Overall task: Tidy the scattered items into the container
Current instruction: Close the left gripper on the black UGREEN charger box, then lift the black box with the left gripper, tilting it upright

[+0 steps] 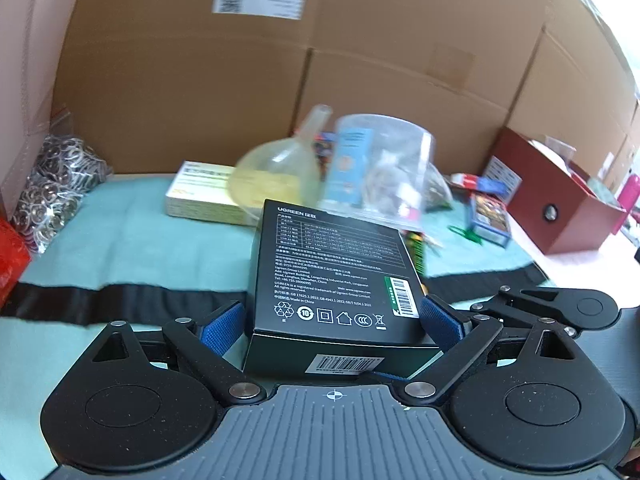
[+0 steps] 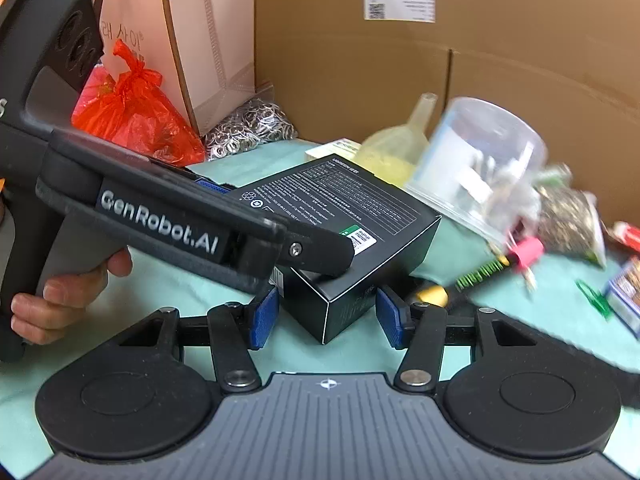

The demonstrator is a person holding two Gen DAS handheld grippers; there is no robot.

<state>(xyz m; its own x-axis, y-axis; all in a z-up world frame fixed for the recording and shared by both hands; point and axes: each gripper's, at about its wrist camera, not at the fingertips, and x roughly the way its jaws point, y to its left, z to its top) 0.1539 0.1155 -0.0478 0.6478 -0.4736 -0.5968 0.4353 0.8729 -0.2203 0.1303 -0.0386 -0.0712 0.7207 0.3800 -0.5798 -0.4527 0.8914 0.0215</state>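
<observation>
Left gripper (image 1: 332,320): your blue pads sit against both sides of the black box (image 1: 332,276); in the right wrist view this gripper (image 2: 224,194) reaches in from the left and its finger lies over the box's (image 2: 352,236) near corner. You are clamped on it.
Right gripper (image 2: 326,316): your jaws stand wide, one pad on each side of the box's near corner, neither pad touching it.
Left hand (image 2: 60,292): your fingers wrap the handle of the left tool at the frame's left edge.
Black box: printed white text and a green-and-white barcode sticker on its top face; whether it rests on the surface or is lifted clear, you cannot tell.
Surface (image 1: 120,224): covered in pale green cloth with a dark band across it.
Red container (image 1: 560,200): open-topped, far right in the left wrist view, well apart from the box.
Scattered items: yellow funnel (image 1: 276,168) and clear tub (image 1: 384,164) just behind the box, both blurred; flat pale carton (image 1: 200,196) beside the funnel; bag of metal rings (image 1: 56,184) at far left.
Right wrist view, further items: red plastic bag (image 2: 132,116), pink clip (image 2: 528,252), green comb (image 2: 480,272).
Backdrop: large cardboard carton (image 1: 280,60) behind everything.
</observation>
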